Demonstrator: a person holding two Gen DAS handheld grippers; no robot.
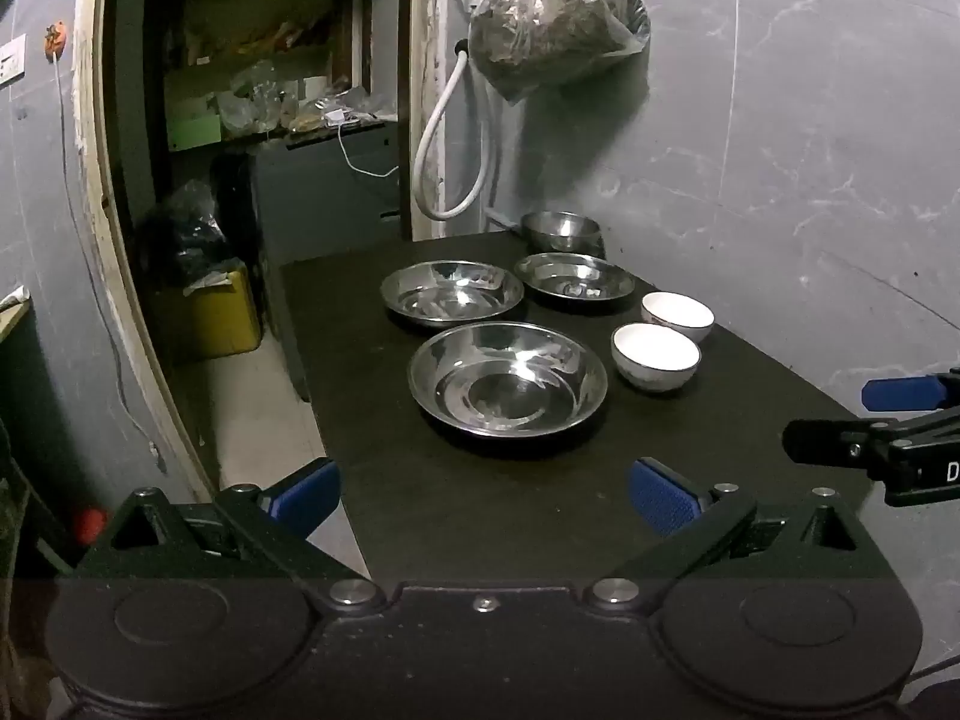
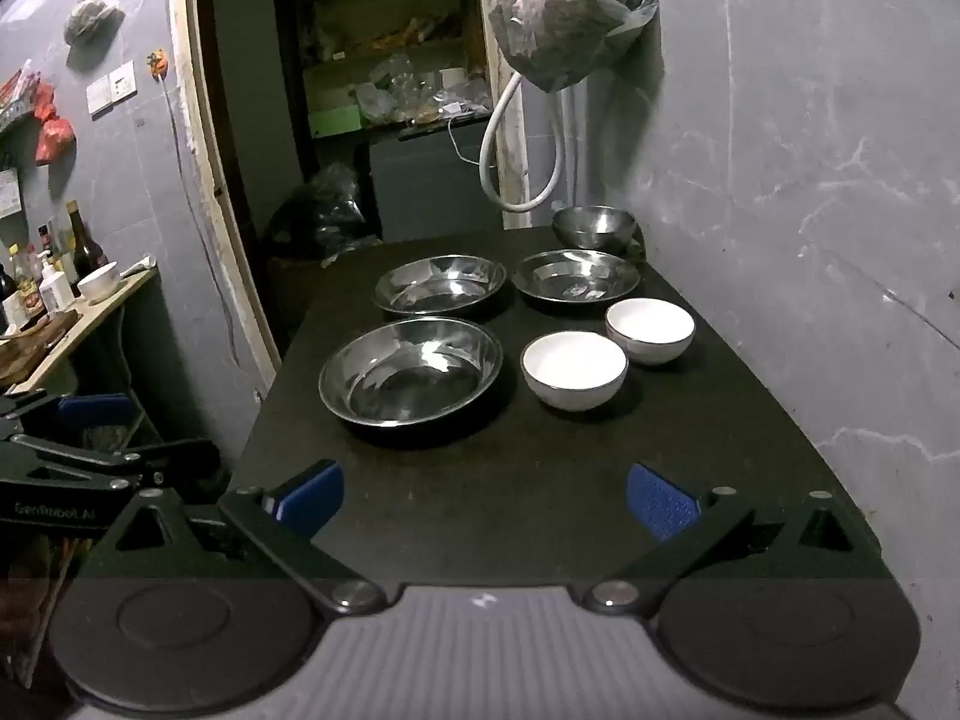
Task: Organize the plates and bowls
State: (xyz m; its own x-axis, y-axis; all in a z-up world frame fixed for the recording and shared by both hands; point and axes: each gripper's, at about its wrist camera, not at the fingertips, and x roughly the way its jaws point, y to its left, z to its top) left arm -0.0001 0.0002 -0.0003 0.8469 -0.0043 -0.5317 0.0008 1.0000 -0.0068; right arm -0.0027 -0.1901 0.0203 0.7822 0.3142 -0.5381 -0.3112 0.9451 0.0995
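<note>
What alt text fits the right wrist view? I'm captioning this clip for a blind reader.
Three steel plates, two white bowls and a steel bowl sit apart on a dark table by a grey wall. The open, empty right gripper hovers over the near edge; a filled plastic bag hangs above.

3 steel plates [image 2: 411, 372], silver, mirror-bright. 1 steel bowl [image 2: 593, 227], silver. 2 ceramic bowls [image 2: 574, 369], white, dark rims. Table [image 2: 540, 480], matt black. Wall [image 2: 810, 180], grey, white marble veining. Gripper pads [image 2: 663, 501], blue, ribbed.
</note>
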